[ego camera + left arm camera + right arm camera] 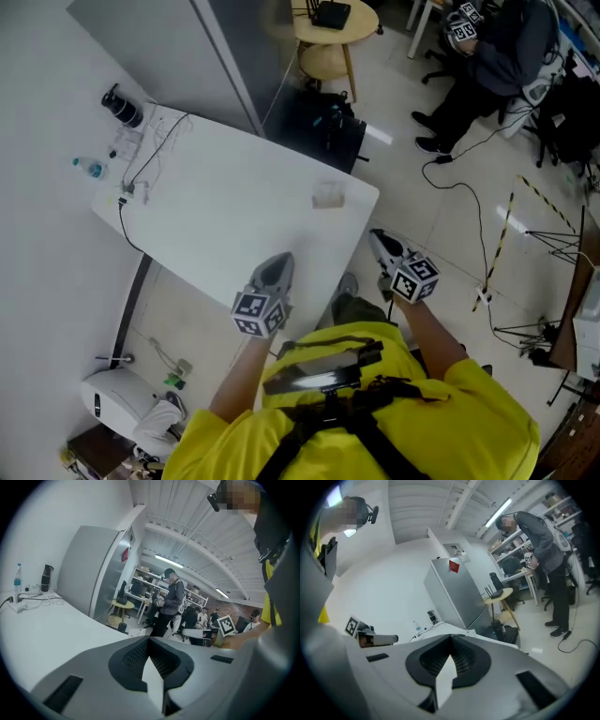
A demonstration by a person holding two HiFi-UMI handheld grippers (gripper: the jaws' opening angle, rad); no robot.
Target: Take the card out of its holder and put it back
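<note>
Fingers clenched on nothing on both your left gripper (276, 265) and right gripper (382, 242), with the card holder (328, 194) ahead between them

Each gripper view shows its fingers tip to tip with nothing between them. In the head view the card holder is a small, pale, clear thing right of centre in the frame. It stands on the white table (225, 216) near its right corner, well apart from both grippers. It lies up and to the right of your left gripper, which hovers at the table's near edge. It lies up and to the left of your right gripper, which hangs off the table over the floor (441, 216). I judge the right gripper slightly the nearer. The holder seems wider across the frame than deep, but it is too faint to be sure of its long axis, or of whether the card sits in it
</note>
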